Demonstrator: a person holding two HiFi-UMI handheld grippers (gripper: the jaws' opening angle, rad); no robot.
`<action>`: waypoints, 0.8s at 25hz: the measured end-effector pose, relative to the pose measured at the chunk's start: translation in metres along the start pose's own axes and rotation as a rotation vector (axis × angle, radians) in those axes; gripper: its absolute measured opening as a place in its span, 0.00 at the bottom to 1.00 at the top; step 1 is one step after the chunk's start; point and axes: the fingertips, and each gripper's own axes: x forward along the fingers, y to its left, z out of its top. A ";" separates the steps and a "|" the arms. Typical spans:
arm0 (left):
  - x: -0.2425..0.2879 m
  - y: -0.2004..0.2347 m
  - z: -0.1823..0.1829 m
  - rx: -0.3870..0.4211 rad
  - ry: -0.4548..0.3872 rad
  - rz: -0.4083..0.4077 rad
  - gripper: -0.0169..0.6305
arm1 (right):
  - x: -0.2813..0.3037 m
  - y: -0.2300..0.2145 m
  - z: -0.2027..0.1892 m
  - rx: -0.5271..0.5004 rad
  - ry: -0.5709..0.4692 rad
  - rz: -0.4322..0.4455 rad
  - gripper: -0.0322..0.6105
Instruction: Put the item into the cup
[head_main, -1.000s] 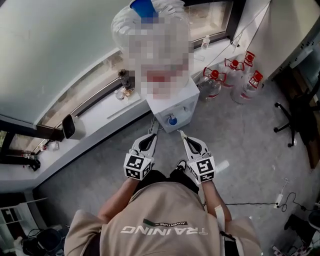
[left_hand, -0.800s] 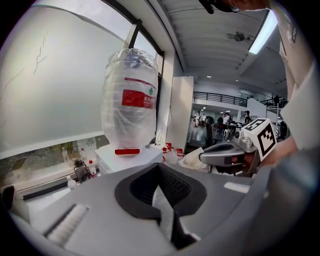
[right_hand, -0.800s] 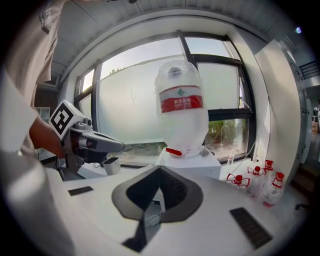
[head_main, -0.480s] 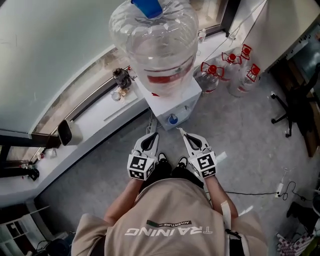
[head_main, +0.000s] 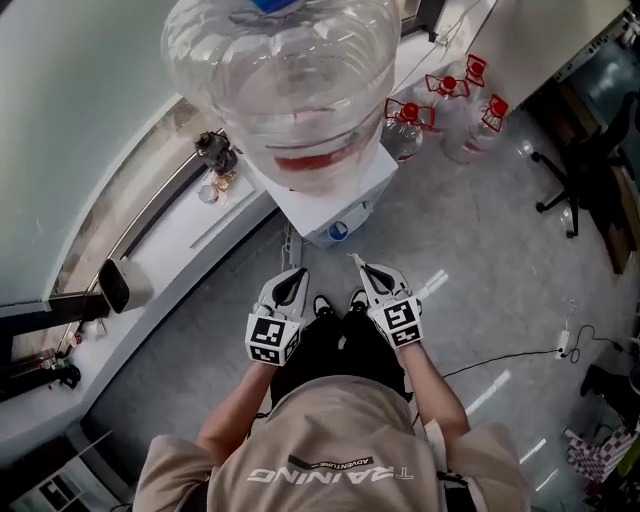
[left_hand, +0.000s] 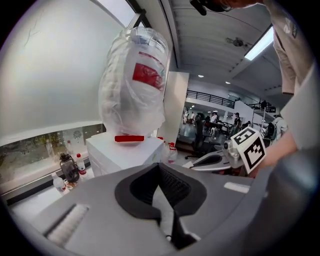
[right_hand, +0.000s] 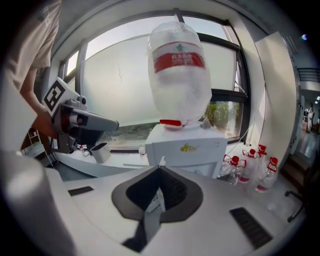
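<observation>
Left claw (left_hand: 160, 172) clenched empty, right claw (right_hand: 160, 172) pinching a thin white packet (right_hand: 156, 201) — shirt (head_main: 330, 450) reads "TRAINING".

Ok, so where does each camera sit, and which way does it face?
Head view: on the person's head, looking steeply down at the white box-shaped water dispenser and its large clear plastic bottle; beige shirt, left gripper and right gripper show.
Left gripper view: on the left gripper, looking along its shut fingers toward the dispenser; right gripper at right.
Right gripper view: on the right gripper, facing the dispenser; fingers pinch a thin white slip; left gripper at left.
Shared: all see the dispenser.
</observation>
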 end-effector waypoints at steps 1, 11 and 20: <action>0.005 -0.002 -0.003 -0.005 0.009 -0.008 0.04 | 0.008 -0.004 -0.010 0.002 0.008 0.003 0.07; 0.070 -0.018 -0.057 -0.061 0.043 -0.041 0.04 | 0.105 -0.042 -0.096 -0.021 0.056 0.038 0.07; 0.085 -0.008 -0.104 -0.102 0.087 -0.030 0.04 | 0.179 -0.053 -0.136 -0.028 0.070 0.061 0.07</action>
